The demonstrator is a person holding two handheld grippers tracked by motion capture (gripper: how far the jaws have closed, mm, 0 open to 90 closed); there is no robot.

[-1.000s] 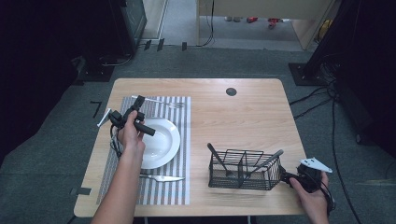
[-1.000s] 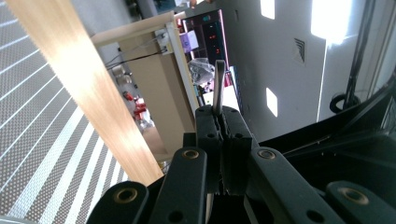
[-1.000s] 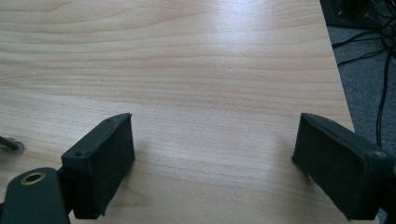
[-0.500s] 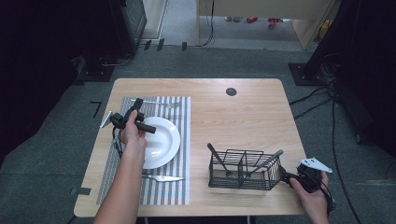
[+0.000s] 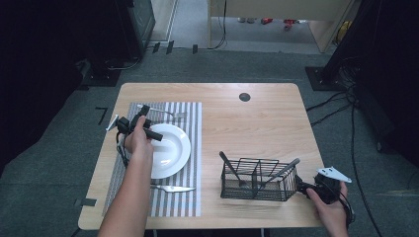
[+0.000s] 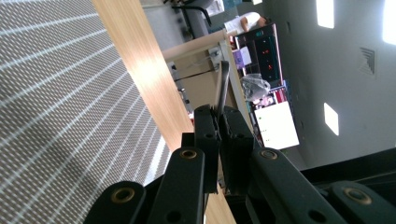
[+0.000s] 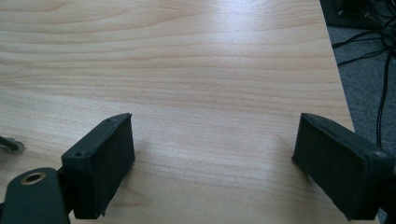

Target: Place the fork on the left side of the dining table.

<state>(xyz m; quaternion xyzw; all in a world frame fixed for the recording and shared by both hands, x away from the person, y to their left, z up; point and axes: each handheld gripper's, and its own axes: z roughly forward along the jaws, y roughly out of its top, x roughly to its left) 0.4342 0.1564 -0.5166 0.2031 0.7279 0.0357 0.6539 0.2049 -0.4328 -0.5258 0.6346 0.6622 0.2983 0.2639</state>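
My left gripper (image 5: pixel 141 117) sits at the white plate's (image 5: pixel 173 153) far-left rim, over the striped placemat (image 5: pixel 190 118), jaws clamped on a thin dark utensil handle (image 6: pixel 222 88). Right of the plate stands the wire caddy (image 5: pixel 257 180). My right gripper (image 5: pixel 309 190) rests at the caddy's right end, jaws spread wide, holding nothing.
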